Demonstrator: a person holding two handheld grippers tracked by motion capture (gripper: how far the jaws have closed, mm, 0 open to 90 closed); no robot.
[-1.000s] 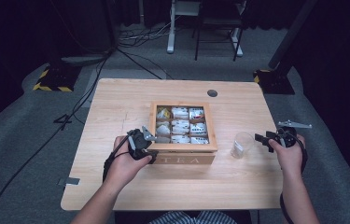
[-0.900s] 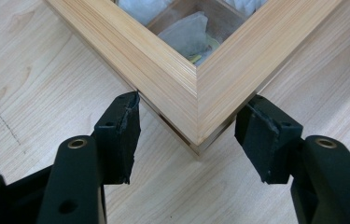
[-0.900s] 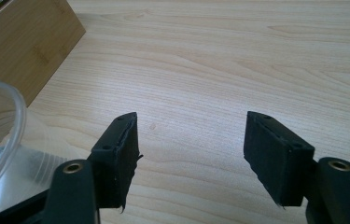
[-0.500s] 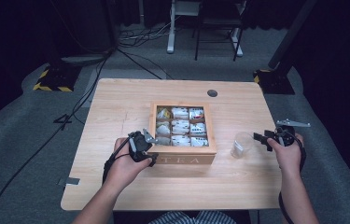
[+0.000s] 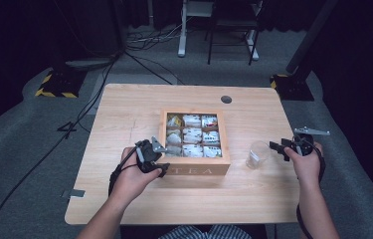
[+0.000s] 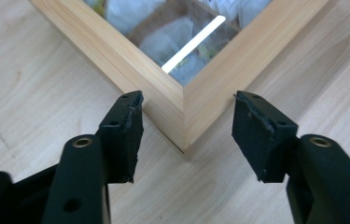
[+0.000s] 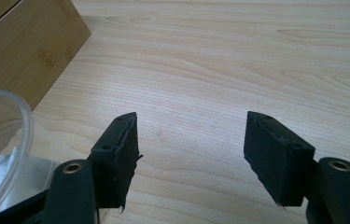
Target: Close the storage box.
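As seen from above, grips the left gripper (image 5: 156, 158) in the left hand (image 5: 132, 177), low over the table (image 5: 139, 107) at the near left corner of the box (image 5: 194, 167). Points its jaws at that corner, one on each side of it. Has just been closing those jaws, with the wooden corner between them. In the left gripper view, brings one pad right up against one wall, perhaps touching, and leaves the other pad just clear of the other wall. So counts as open, not yet clamped on the wood.

Moving right, finds the box near the middle of the table, lid off, with "TEA" on its front wall. Holds pale tea bags (image 5: 192, 134) in a grid of compartments, three across and three deep.

Just right of the box, stands a clear cup (image 5: 256, 154) upright on the table, close to the box's right wall but apart from it. Shows something pale and flat at the bottom in the right gripper view; cannot tell what.

Farther right, grips the right gripper (image 5: 276, 148) in the right hand (image 5: 304, 162) near the table's right edge, aimed toward the cup. Spreads its jaws wide with only bare wood between them, and leaves the cup just beside one jaw, untouched.
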